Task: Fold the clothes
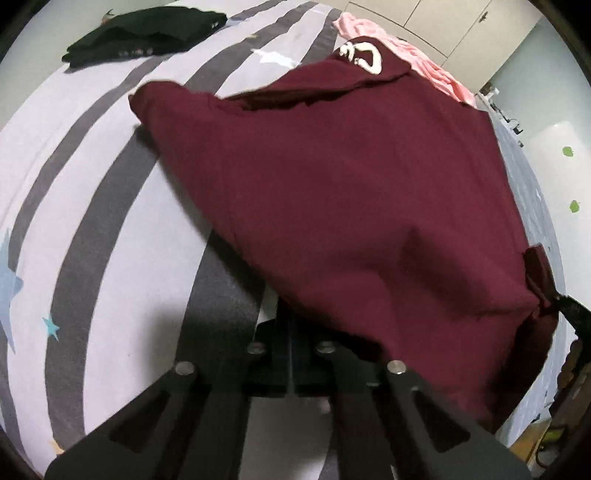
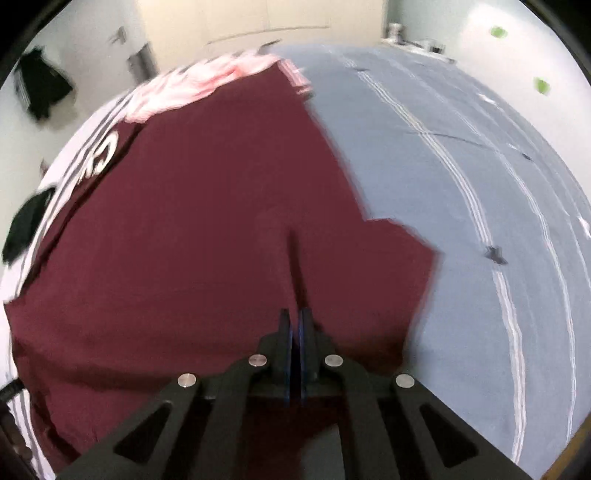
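Maroon garment (image 1: 332, 192): soft matt knit cloth with a white printed motif, upper centre of the left wrist view; beneath it, bedsheet (image 1: 74, 184) of smooth matt cloth, grey-striped. Left gripper (image 1: 291, 354) and right gripper (image 2: 294, 332), lower centre: matt black plastic with brushed metal pins. Cabinet (image 1: 443, 22), upper right: smooth, faintly glossy panels.

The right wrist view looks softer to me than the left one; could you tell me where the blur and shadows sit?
Right wrist view: motion smear along the maroon garment edge and the pink cloth. Left wrist view: mostly sharp, with fisheye bending of the bedsheet stripes and a dark shadow under the garment's near edge.
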